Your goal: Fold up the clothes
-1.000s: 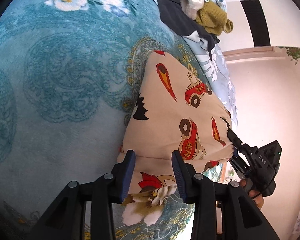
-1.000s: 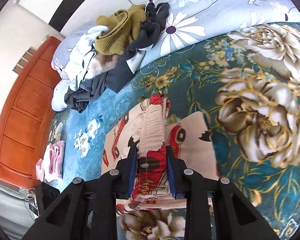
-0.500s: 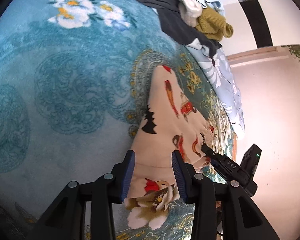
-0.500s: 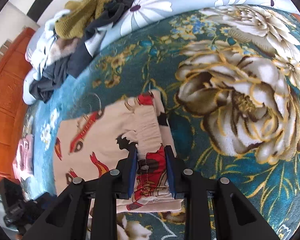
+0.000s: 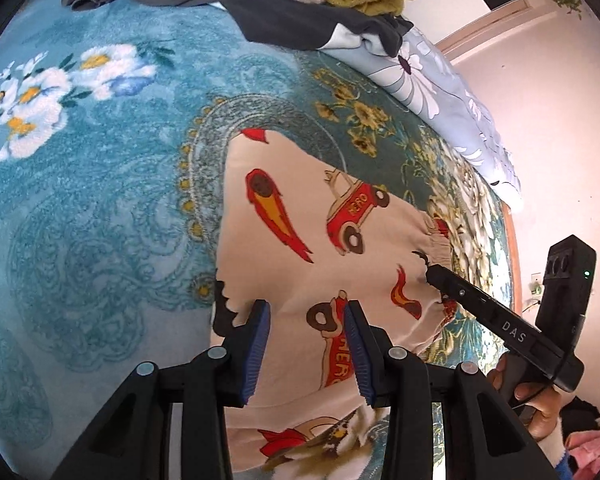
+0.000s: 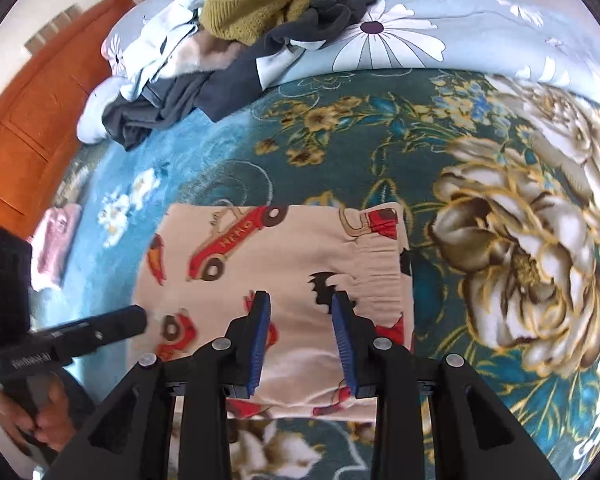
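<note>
A beige garment printed with red cars [image 5: 312,248] lies folded flat on the teal floral blanket [image 5: 100,208]; it also shows in the right wrist view [image 6: 276,264]. My left gripper [image 5: 306,312] is open just above the garment's near part, nothing between its blue pads. My right gripper [image 6: 300,304] is open over the garment near its gathered waistband [image 6: 380,276]. The right gripper also shows in the left wrist view [image 5: 432,270], tips at the waistband edge. The left gripper shows in the right wrist view [image 6: 140,318], tips at the garment's left edge.
A heap of unfolded clothes, mustard knit [image 6: 260,4] and dark grey cloth [image 6: 204,92], lies at the far side on a pale blue daisy quilt [image 6: 420,36]. A folded pink item [image 6: 56,240] lies at the left. An orange wooden headboard [image 6: 32,112] stands beyond.
Both grippers held the garment's edge shut, carried it over and laid it flat. Both have now opened and let go, and the garment lies folded on the blanket.
</note>
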`<state>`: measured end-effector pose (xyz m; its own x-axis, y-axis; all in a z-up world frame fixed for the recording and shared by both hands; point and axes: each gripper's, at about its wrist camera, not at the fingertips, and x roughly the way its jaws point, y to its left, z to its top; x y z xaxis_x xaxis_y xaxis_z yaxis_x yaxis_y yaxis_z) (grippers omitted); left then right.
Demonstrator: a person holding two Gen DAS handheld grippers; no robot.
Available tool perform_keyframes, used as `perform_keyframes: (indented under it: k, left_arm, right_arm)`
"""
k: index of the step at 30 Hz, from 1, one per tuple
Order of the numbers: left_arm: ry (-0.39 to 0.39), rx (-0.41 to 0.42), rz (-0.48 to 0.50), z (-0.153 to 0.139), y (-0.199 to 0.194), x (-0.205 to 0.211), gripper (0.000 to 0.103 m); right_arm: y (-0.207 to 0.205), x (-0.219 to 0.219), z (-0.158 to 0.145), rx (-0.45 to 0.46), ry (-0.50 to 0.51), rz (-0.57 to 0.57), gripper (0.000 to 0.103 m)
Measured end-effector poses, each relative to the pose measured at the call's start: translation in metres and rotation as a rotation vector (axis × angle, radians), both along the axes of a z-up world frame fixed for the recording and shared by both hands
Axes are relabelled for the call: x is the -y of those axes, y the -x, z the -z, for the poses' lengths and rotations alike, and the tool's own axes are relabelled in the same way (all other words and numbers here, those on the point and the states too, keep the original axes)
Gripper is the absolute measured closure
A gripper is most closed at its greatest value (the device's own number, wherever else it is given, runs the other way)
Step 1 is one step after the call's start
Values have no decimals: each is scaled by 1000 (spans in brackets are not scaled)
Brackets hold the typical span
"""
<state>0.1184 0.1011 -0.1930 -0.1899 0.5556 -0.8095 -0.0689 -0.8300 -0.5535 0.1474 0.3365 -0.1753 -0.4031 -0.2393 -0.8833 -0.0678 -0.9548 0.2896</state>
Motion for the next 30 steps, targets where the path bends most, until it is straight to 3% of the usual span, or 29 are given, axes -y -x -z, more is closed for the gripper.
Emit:
perform_keyframes:
  k: [4, 9, 11, 13, 14, 17, 24, 30]
  left_arm:
    - [-5, 29, -6, 17, 2, 3, 61]
    - [-94, 25, -12, 5, -5, 16, 61]
    - [-110, -36, -1, -10, -11, 24, 61]
    - [-71, -64, -37, -11, -13, 35, 58]
    - [-56, -42, -64, -5, -12, 39, 54]
    - [-38, 61, -125, 19, -6, 47, 53]
    - [-36, 83, -58, 35, 5, 28, 53]
    - [-61, 105, -59, 38, 20, 19, 53]
  right_arm:
    - [-4, -19, 21, 12, 125, 105, 71]
    - [-4, -8, 4, 21, 78, 54, 70]
    - [-11, -11, -9, -29, 76, 39, 69]
    - [-19, -22, -15, -52, 62, 59, 60]
    - [-23, -29, -12, -41, 66, 85, 53]
    - [-31, -48, 2, 7, 102, 157, 51]
    - [-27, -62, 34, 54, 236, 245, 40]
    - [-7, -63, 37, 60, 235, 225, 37]
